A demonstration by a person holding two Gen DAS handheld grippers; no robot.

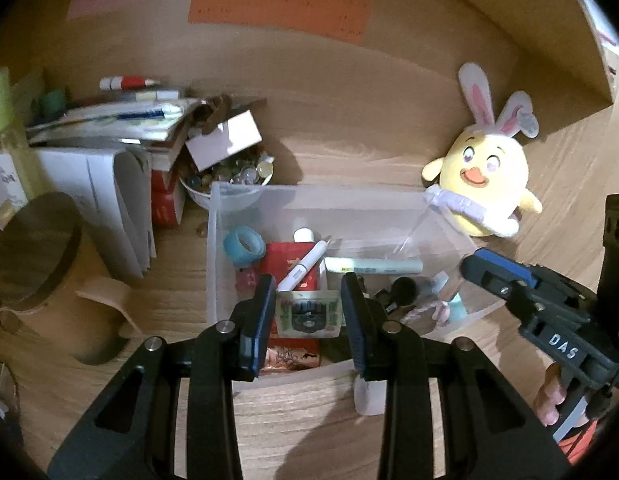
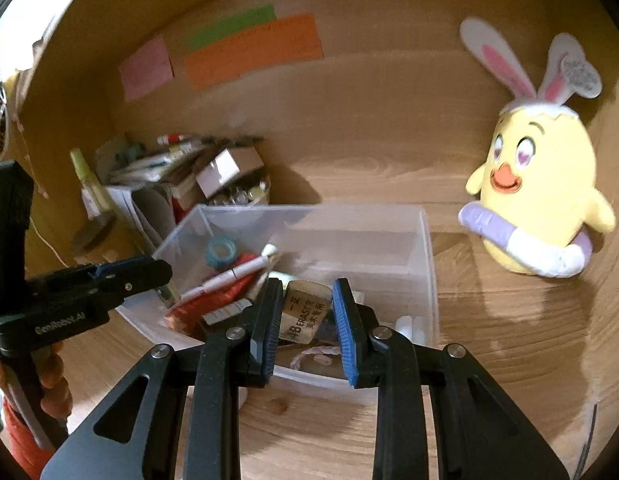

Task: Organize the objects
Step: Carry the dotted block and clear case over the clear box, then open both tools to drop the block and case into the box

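- While both tools hang over the clear bin [image 1: 213, 248], reading left to right:
- Far left: leaning pile of booklets [image 1: 109, 116], then bowl of beads [image 1: 229, 178] w/ small white box [image 1: 225, 140] on top, just beside bin's back-left corner.
- In bin, left part: blue tape ring [image 1: 243, 242], red packet [image 1: 287, 264], white pen [image 1: 305, 266] lying diagonal, tip toward back-right.
- Left gripper [image 1: 308, 314]: clamped on small packaged card w/ dark round part [image 1: 308, 314], held over bin's front edge; flat face up, long axis across the jaws, left-right.
- Right gripper [image 2: 307, 318]: closed on tan 4B eraser [image 2: 305, 312], over bin's near right part; eraser roughly upright w/ slight tilt, long axis running away from camera, printed face toward lens.
- Far right: yellow chick plush [image 2: 537, 184] upright on desk, apart from bin.
- Risks, as judged: two tools close together over same bin, so could knock each other on lowering; card held only by its edges, could twist or slip out; eraser dropped from height could bounce off the clutter & out; pushing down on front wall could tip or slide the light bin.
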